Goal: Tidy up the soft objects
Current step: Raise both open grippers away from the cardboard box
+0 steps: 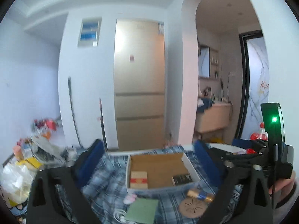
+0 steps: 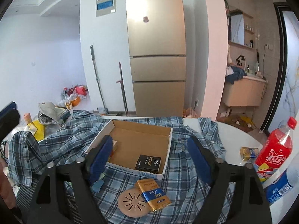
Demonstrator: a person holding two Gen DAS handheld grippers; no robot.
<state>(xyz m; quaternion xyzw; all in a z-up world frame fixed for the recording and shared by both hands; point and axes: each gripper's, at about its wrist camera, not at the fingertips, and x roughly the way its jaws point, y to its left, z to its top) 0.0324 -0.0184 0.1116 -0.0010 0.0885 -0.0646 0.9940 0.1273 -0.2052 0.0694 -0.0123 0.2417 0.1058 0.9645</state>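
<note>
Cardboard box [image 2: 139, 140] sits on plaid shirt [image 2: 56, 141] spread over desk [image 2: 235, 136]. Inside box: black pack [image 2: 148, 163] marked "Face". Gold/blue pack [image 2: 153, 195] w/ "Liqun" just in front of box. Left claw [image 1: 149, 160] & right claw [image 2: 147, 155] both spread apart, holding nothing.

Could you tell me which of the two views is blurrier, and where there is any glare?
Left wrist view: motion-smeared, the cardboard box and plaid cloth soft-edged. Right wrist view: sharp, the black packet legible, with a bright glare patch on the refrigerator door.
</note>
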